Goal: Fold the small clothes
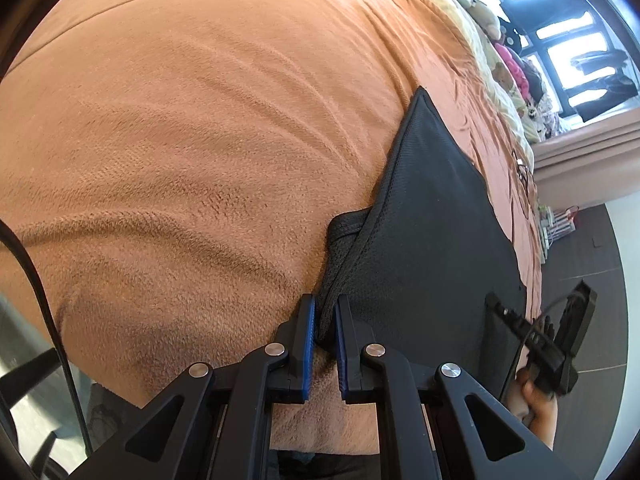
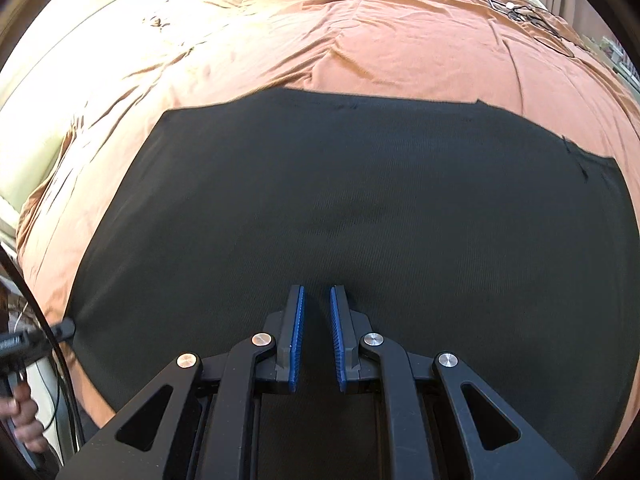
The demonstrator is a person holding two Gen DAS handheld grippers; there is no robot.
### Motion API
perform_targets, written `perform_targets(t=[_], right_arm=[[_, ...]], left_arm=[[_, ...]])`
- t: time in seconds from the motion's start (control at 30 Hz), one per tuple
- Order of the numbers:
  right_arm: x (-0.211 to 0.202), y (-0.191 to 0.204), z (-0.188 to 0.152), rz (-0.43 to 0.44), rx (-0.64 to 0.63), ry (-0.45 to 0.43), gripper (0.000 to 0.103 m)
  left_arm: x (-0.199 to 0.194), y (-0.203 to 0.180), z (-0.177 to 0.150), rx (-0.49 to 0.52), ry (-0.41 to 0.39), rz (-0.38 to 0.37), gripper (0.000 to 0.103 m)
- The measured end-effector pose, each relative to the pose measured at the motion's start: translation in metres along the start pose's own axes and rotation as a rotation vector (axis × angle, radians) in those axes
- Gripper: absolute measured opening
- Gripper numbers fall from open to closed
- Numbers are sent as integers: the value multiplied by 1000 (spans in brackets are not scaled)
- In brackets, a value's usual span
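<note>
Gripping a bunched hem of the black garment (image 1: 424, 216) with my left gripper (image 1: 326, 320): cloth fills the narrow gap between the blue pads (image 1: 309, 344), jaws nearly closed on it. Garment lies spread on the orange blanket (image 1: 200, 120), near the bed's edge.

Left wrist view: shows the pinch itself, the folded corner of fabric rising from the blanket, plus the window (image 1: 560, 28) and a row of stuffed toys (image 1: 504, 52) along the far side of the bed. My right hand (image 1: 536, 404) and its tool body appear at the lower right, over the dark floor (image 1: 600, 248).

Right wrist view: none of that pinch detail. Instead, the whole black garment (image 2: 340, 200) laid flat and wide across the orange blanket (image 2: 400, 40), far edge straight. My right gripper (image 2: 318, 320) sits low over the cloth, jaws a narrow slot apart; nothing visible between the pads (image 2: 297, 340). Whether the tips touch the fabric, I cannot tell. Left gripper's tip (image 2: 64, 326) meets the garment's left edge.
</note>
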State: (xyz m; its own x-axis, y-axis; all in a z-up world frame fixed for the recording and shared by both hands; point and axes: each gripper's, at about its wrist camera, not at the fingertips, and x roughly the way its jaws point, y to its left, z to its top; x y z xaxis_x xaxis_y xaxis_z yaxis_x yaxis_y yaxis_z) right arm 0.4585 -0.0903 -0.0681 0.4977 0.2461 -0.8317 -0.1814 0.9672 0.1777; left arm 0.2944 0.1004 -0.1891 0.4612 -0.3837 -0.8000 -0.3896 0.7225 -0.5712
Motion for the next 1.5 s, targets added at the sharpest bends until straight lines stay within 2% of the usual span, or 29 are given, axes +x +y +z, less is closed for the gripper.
perform_targets(t=[0.37, 0.53, 0.63, 0.87, 1.07, 1.23, 1.5], right_arm=[[32, -16, 62, -49, 12, 1, 10], [40, -17, 79, -67, 20, -3, 10], [29, -16, 79, -51, 27, -15, 11], [1, -7, 41, 4, 3, -13, 11], [-15, 1, -5, 66, 3, 31, 11], [-27, 6, -39, 115, 17, 49, 11], [-47, 1, -80, 154, 34, 28, 11]], left_arm=[[0, 0, -3, -27, -5, 12, 10], [2, -1, -1, -21, -2, 12, 9], [1, -1, -1, -15, -1, 10, 9], [-8, -3, 2, -7, 6, -44, 8], [-23, -19, 7, 26, -4, -138, 7], [-40, -52, 13, 97, -23, -204, 7], [-56, -121, 18, 235, -42, -254, 7]])
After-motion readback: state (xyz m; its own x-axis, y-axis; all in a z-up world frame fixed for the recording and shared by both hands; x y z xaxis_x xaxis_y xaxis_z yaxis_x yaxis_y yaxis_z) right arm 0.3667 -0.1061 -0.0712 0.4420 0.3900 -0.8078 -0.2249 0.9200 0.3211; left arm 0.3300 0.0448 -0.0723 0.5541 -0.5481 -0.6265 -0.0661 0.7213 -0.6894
